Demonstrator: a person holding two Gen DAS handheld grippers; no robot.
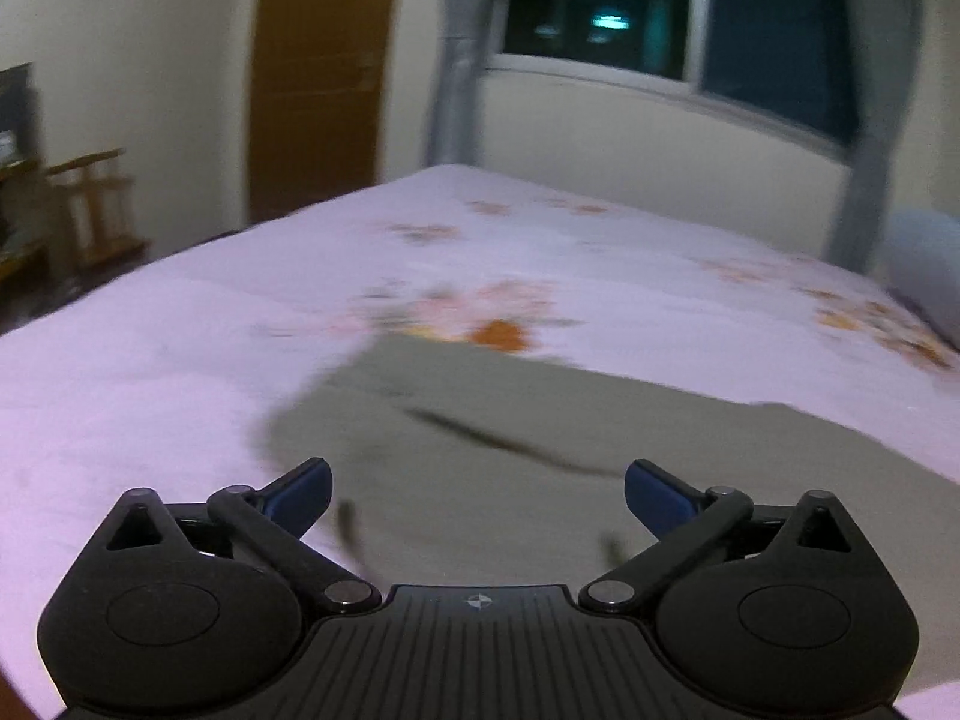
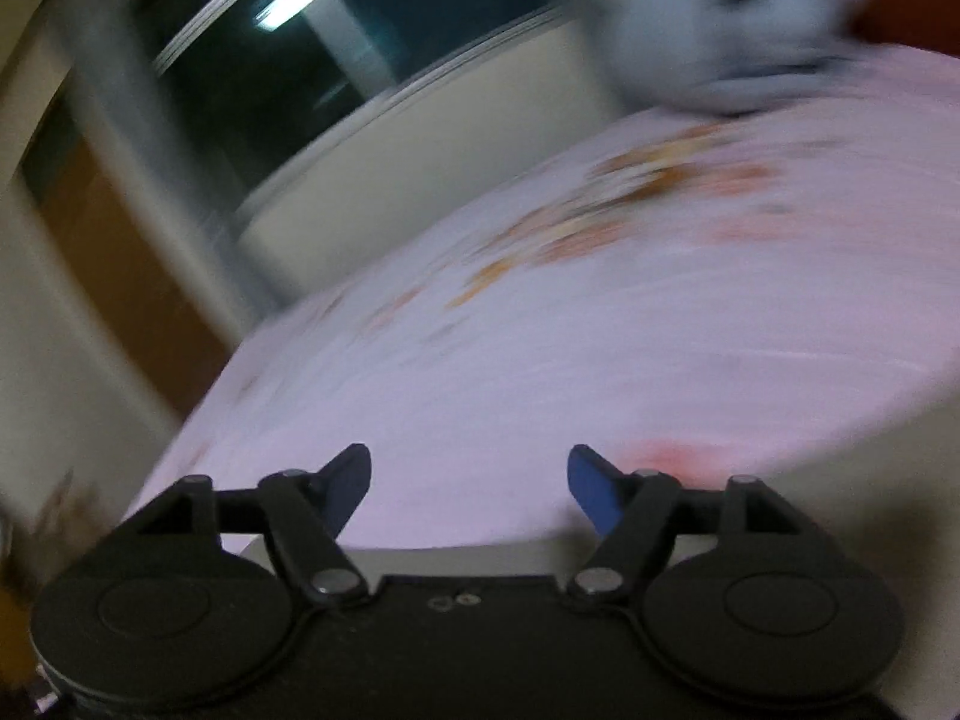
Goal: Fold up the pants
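Observation:
Grey-green pants [image 1: 540, 420] lie flat on the pink floral bedsheet [image 1: 180, 360] in the left wrist view, with dark drawstrings near the waist. My left gripper [image 1: 478, 492] hangs just above their near edge, its blue pads wide apart and nothing between them. The right wrist view is tilted and blurred. It shows my right gripper [image 2: 469, 489] open over the near edge of the bedsheet [image 2: 540, 330], empty. No pants appear in that view.
A grey-blue pillow [image 1: 924, 276] lies at the bed's right end and shows as a blurred pillow [image 2: 750, 30] in the right wrist view. Beyond the bed are a dark window [image 1: 660, 12], grey curtains [image 1: 462, 60], a wooden door [image 1: 318, 72] and a small rack [image 1: 90, 204].

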